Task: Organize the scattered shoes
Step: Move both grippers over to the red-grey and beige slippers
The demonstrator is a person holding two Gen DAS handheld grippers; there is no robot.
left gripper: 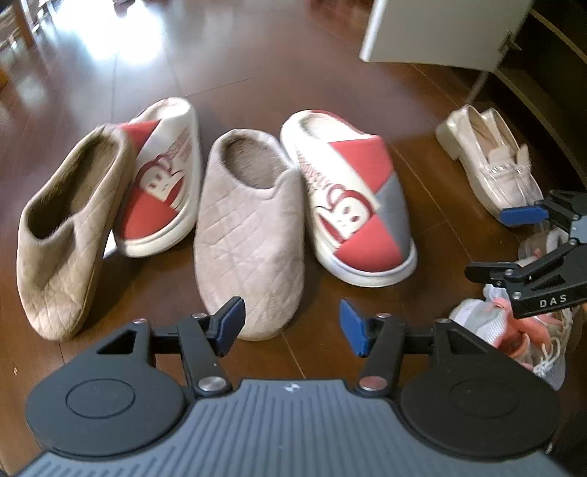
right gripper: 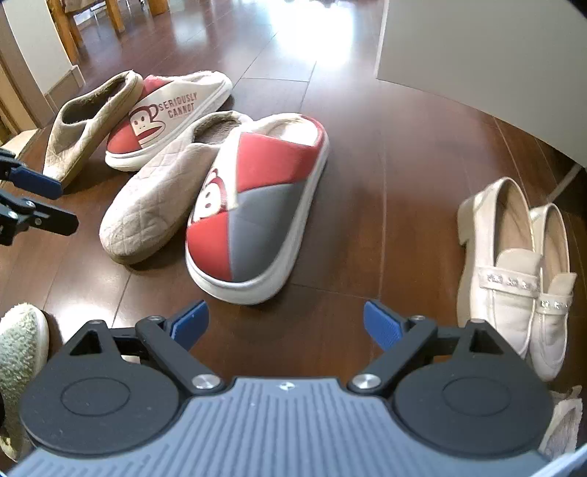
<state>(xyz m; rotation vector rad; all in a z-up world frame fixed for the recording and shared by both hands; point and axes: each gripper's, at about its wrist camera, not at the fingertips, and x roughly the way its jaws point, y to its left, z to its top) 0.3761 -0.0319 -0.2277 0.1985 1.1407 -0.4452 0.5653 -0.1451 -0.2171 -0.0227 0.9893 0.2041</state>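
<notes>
A dark, glossy wooden floor of long planks carries the scattered shoes, with window glare washing out its far end. A white cabinet panel stands at the upper right of the left wrist view, and wooden furniture legs show far back in the right wrist view.

The left gripper hangs above the floor with its blue-padded jaws moderately apart and nothing between them; the toe of the middle beige slipper lies just beyond its left pad. The right gripper has its jaws spread wide, empty, over bare floor just short of the toe of the near monkey slipper.

Four slippers lie in a loose row. The two beige ones are soft quilted fabric with fuzzy lining; the outer beige slipper is tipped on its side against the far monkey slipper. The monkey pair has smooth red, grey and cream panels, a cartoon face, printed lettering and thick white rubbery soles. The middle beige slipper touches the near monkey slipper along one side.

Well apart to the right, a pair of cream loafers sits side by side, glossy, with low block heels and studded straps. A pink and white mesh sneaker lies under the right gripper's arm in the left wrist view. A fuzzy pale green slipper pokes in at the lower left of the right wrist view
</notes>
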